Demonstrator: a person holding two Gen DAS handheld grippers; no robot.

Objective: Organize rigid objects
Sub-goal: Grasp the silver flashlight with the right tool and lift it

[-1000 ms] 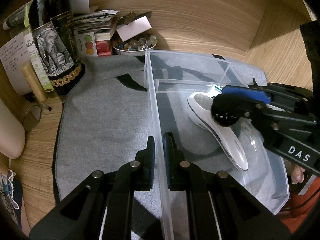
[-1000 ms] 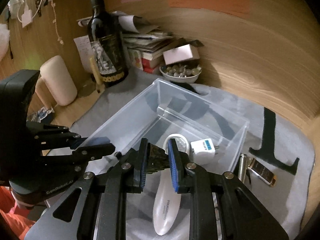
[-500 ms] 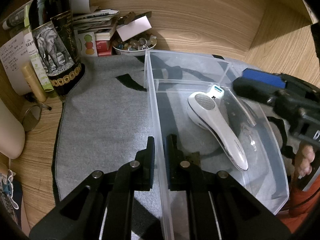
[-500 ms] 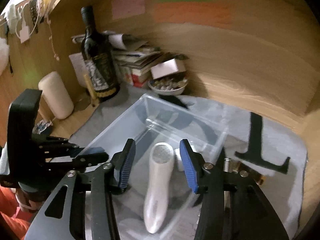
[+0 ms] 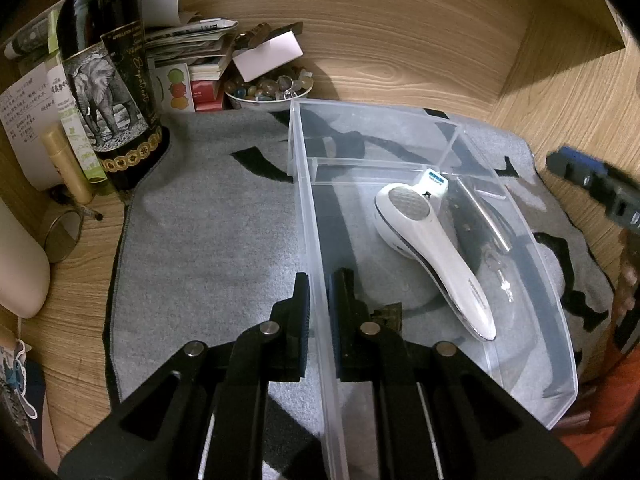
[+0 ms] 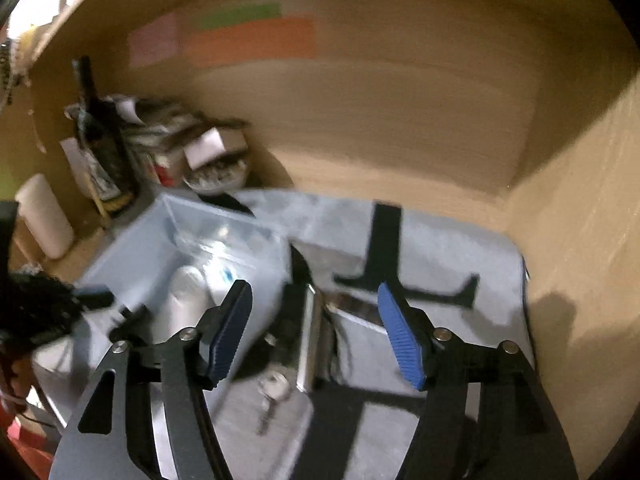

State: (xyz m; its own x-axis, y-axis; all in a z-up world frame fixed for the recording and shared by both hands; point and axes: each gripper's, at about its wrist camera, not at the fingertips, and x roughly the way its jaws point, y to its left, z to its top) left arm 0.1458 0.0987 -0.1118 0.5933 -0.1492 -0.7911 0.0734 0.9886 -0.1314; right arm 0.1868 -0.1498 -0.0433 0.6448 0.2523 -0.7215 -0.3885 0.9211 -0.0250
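Note:
A clear plastic bin (image 5: pixel 306 208) stands on the grey mat (image 5: pixel 208 240). My left gripper (image 5: pixel 320 304) is shut on the bin's left wall. Inside lie a white handheld device (image 5: pixel 432 252), a white plug (image 5: pixel 434 182) and a small dark bronze piece (image 5: pixel 390 312). My right gripper (image 6: pixel 316 320) hangs to the right of the bin (image 6: pixel 132 252), its jaws opening with nothing between the pads. Below it on the mat lie a silver cylinder (image 6: pixel 310 344), a key (image 6: pixel 272 396) and a flat dark-and-silver item (image 6: pixel 356 312). The right wrist view is blurred.
A wine bottle (image 5: pixel 108 92), stacked books and papers (image 5: pixel 188 44) and a bowl of stones (image 5: pixel 268 90) crowd the back left corner. A cream cylinder (image 5: pixel 20 264) lies at the left. Wooden walls close the back and right.
My right gripper has let go of the small dark piece in the bin, opened wide and swung right, out over the items on the mat. The left gripper has not moved.

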